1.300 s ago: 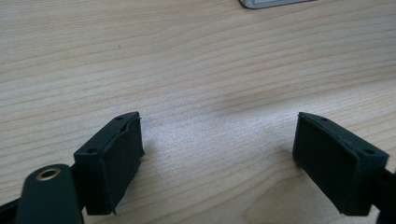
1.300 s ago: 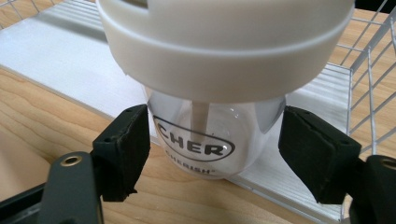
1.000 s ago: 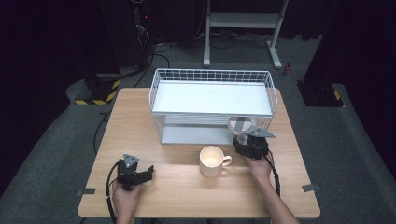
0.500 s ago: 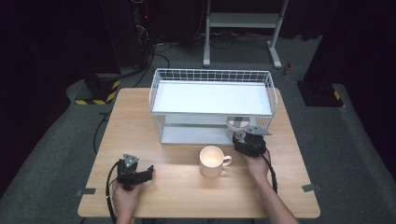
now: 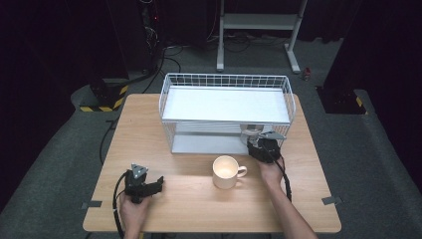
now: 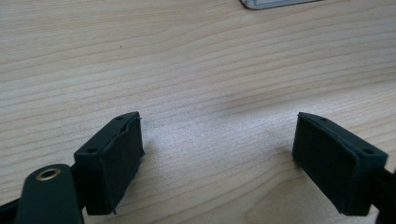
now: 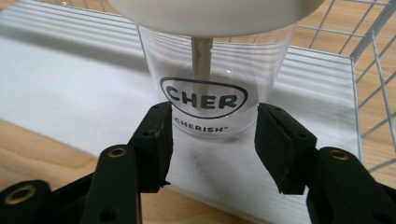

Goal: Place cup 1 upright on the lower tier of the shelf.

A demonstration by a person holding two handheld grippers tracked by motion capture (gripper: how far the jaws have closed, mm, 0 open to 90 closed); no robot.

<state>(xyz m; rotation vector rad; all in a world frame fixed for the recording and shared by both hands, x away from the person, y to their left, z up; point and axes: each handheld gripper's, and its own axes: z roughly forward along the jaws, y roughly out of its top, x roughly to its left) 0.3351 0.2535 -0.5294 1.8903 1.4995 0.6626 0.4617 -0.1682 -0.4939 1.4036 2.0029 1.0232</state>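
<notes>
A clear plastic cup printed "CHERISH", with a white lid and a stick inside, stands on the lower shelf of a white wire rack. My right gripper reaches into that shelf. Its jaws have just been closing, and both pads now press the sides of the cup's base. In the high view the cup sits just ahead of the right gripper. A cream mug stands on the table in front of the rack. My left gripper rests at the front left, open over bare wood.
The wooden table carries the rack at its back half, with a solid white top shelf. Wire walls of the rack stand close to the right of the cup. Cables trail from both grippers toward the table's front edge.
The right gripper has edged slightly toward the rack's lower shelf. The left gripper and the mug have not moved.
</notes>
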